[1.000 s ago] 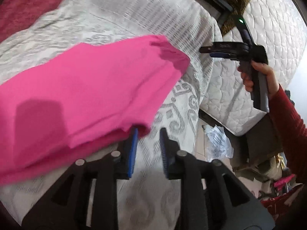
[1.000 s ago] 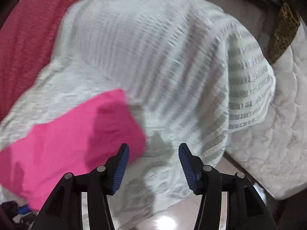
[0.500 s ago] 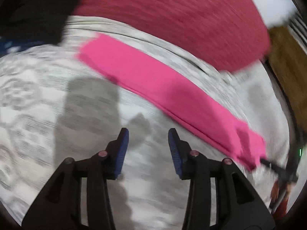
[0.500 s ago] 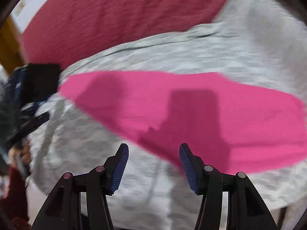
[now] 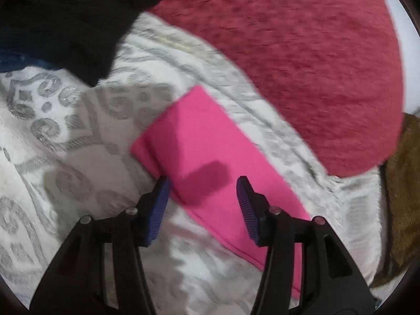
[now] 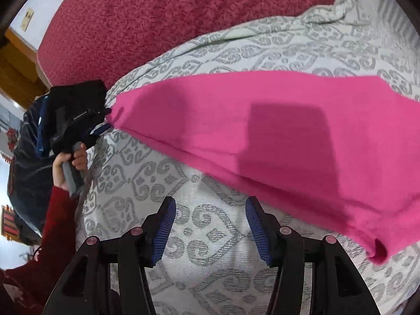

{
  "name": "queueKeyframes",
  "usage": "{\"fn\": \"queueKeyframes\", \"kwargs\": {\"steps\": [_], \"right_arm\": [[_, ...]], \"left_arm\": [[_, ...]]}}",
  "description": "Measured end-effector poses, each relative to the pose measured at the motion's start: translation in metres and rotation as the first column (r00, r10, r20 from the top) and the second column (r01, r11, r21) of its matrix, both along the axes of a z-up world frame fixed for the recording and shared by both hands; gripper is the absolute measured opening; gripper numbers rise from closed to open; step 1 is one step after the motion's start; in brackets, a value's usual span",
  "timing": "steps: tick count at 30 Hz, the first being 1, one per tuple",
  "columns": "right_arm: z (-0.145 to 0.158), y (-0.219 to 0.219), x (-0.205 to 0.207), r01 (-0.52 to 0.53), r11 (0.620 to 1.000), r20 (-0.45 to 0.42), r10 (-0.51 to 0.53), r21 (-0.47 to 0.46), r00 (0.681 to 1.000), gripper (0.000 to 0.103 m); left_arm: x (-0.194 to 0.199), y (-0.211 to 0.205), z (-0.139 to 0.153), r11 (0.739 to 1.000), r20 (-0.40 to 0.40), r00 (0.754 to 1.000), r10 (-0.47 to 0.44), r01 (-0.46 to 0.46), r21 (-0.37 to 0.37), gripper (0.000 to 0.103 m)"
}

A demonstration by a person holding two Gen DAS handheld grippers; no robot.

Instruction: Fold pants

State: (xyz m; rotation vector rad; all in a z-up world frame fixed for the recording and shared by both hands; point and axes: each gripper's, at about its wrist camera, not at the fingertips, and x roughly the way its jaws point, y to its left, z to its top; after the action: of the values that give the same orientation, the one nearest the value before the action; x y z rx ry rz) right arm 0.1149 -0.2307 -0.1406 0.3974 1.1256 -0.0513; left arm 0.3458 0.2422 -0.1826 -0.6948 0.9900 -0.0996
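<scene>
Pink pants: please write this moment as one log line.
pink pants: folded, flat on bedspread | left gripper: open, jaws just opening, at pants end | right gripper: open, empty

The left gripper has swung from the waist end of the pink pants to their narrow leg end, where it now hovers; its jaws have just been opening, and the pads do not press on the fabric. The right gripper, a second ago over the bed's far corner, now stands over the patterned bedspread just short of the pants' near edge, nothing between its jaws.
</scene>
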Motion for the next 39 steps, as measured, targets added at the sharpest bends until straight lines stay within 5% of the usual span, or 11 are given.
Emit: {"fn": "queueKeyframes", "kwargs": {"steps": [9,11,12,15,23,30,35,39], "right_arm": [[-0.01,0.003,-0.004,0.072,0.996,-0.013,-0.072,0.044,0.997,0.057],[-0.013,0.002,-0.003,0.096,0.993,-0.01,-0.095,0.062,0.995,0.057],[-0.014,0.002,-0.002,0.1,0.993,-0.01,-0.1,0.069,0.995,0.057],[-0.015,0.002,-0.002,0.116,0.99,-0.004,-0.116,0.082,0.993,0.057],[-0.008,-0.028,-0.034,0.251,0.963,0.011,-0.253,0.093,0.967,0.057],[0.006,-0.063,-0.09,0.421,0.9,0.038,-0.427,0.11,0.903,0.058],[0.003,-0.098,-0.116,0.573,0.78,0.071,-0.605,0.252,0.793,0.071],[-0.004,-0.1,-0.099,0.581,0.769,0.098,-0.621,0.267,0.778,0.08]], "left_arm": [[0.0,-0.005,0.0,0.999,0.014,0.999,-0.038,0.038,0.019,0.051],[0.009,-0.005,-0.002,0.999,0.033,0.999,-0.031,0.032,-0.011,0.035],[0.014,-0.005,-0.007,0.997,0.035,0.998,-0.052,0.054,-0.05,0.007],[0.016,0.0,-0.016,0.99,0.063,0.997,-0.041,0.049,-0.134,0.007],[0.005,0.001,0.011,0.992,0.171,0.984,-0.046,0.065,-0.109,0.007],[0.004,-0.001,0.014,0.993,0.189,0.981,-0.054,0.072,-0.095,0.007],[0.004,0.0,0.012,0.993,0.181,0.982,-0.052,0.07,-0.091,0.007],[0.005,0.0,0.01,0.994,0.175,0.983,-0.056,0.072,-0.085,0.007]]}}
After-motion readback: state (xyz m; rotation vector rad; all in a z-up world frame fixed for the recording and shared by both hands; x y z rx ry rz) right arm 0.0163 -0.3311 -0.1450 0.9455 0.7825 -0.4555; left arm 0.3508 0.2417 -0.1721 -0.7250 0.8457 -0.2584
